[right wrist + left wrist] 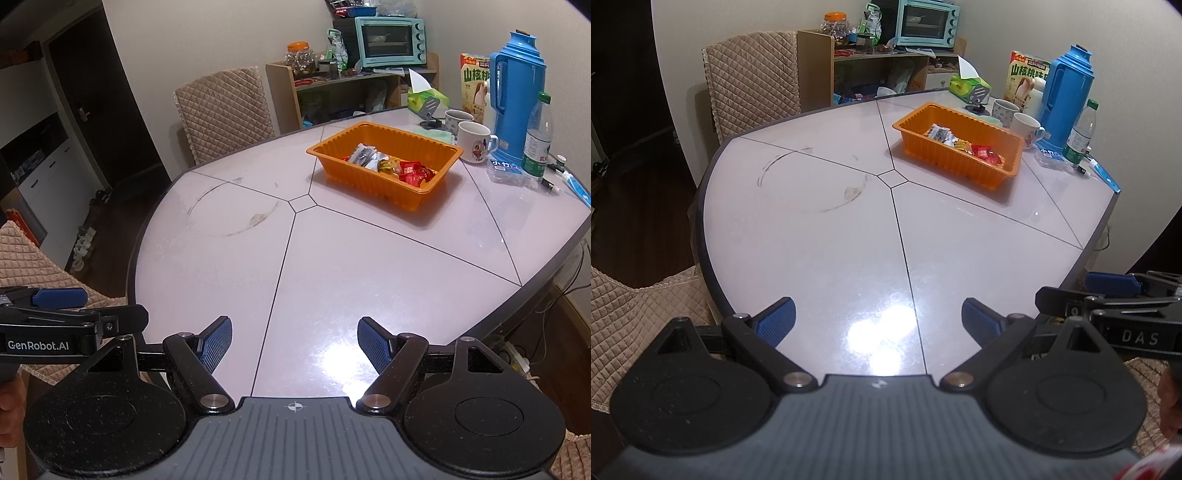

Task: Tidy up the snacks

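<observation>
Both tools hang over the near edge of the table (820, 240), fingers spread, holding nothing: the left tool (878, 319) and the right tool (294, 341); the snacks (391, 166) lie in the orange tray (384, 181) on the far side, beside two mugs (474, 142) and a blue flask (517, 99); only the right view shows the dark door (92, 110).

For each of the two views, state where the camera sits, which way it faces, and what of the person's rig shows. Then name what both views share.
Left wrist: on the left hand-held gripper, facing across the table toward the orange tray; its open fingers show, the right hand-held gripper at right.
Right wrist: on the right hand-held gripper, facing likewise; open fingers, the left one at left.
Shared: table, tray, blue flask, oven.
</observation>
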A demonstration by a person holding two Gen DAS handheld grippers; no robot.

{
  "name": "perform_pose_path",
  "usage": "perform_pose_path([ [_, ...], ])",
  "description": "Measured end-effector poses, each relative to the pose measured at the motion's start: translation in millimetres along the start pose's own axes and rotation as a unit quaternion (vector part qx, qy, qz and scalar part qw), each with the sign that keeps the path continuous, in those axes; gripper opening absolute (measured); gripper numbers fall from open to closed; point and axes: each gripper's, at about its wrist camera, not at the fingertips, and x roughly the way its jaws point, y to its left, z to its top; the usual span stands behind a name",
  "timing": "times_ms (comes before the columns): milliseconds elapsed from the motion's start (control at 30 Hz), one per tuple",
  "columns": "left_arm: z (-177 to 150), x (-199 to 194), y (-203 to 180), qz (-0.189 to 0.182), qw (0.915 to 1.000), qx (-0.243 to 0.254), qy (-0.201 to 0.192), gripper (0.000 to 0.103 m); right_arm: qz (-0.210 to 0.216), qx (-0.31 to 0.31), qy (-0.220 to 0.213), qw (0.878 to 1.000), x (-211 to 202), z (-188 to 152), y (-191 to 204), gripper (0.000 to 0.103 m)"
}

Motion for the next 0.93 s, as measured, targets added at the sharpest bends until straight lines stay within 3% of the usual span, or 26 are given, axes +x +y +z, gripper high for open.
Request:
perform_pose_path([
  [933, 15, 22, -11, -0.009, 0.9999, 0.006, 0.013, 0.096, -0.003, 0.006, 0.006, 1.0, 8, 10, -13, 0.075],
])
